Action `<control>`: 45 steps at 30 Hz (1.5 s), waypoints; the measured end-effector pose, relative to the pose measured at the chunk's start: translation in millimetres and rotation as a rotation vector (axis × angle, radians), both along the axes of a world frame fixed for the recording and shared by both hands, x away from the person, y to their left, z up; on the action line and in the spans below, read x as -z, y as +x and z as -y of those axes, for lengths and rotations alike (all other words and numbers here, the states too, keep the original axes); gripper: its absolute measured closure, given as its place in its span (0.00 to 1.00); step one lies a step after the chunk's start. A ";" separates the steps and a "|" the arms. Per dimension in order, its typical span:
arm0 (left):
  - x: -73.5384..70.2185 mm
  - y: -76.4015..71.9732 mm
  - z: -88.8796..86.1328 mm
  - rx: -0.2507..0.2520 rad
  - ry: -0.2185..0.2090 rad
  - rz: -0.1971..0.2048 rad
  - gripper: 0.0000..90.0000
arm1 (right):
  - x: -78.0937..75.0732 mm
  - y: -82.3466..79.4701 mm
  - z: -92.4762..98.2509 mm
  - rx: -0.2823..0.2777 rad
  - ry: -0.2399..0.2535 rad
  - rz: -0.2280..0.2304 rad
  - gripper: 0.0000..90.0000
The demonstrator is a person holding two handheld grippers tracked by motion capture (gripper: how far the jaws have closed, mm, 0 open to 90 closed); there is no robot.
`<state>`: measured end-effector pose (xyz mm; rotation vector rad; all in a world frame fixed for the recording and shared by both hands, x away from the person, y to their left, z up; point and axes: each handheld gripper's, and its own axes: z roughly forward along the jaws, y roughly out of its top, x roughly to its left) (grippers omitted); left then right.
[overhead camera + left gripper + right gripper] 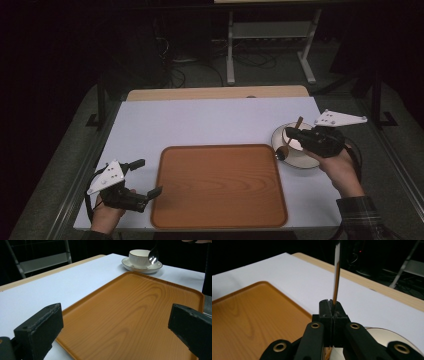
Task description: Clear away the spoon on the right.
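Black jaws of the left gripper (145, 177) stand wide apart, nothing between them, at the near left corner of the wooden tray (220, 185).

Right gripper (290, 134) has its jaws pressed together on the handle of a spoon (153, 255); it hangs just right of the tray's far right corner, over the white saucer (130, 264); the spoon's bowl shows beside the cup (139, 256) that stands on that saucer; the tray lies on a white table (200, 122), its wooden surface bare.
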<state>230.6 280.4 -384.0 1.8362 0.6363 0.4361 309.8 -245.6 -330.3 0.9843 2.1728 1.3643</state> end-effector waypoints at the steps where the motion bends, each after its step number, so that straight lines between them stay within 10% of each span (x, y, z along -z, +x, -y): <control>1: 0.0 0.0 0.0 0.000 0.000 0.000 0.00 | 0.9 -0.4 -2.7 -0.012 -0.007 -0.006 0.98; 30: 0.3 0.2 -0.1 0.000 0.001 -0.002 0.00 | 38.4 -1.7 -58.9 -0.209 -0.171 -0.131 0.98; 45: 0.7 0.8 0.3 0.000 0.006 -0.003 0.00 | 48.5 4.8 -76.3 -0.249 -0.172 -0.140 0.97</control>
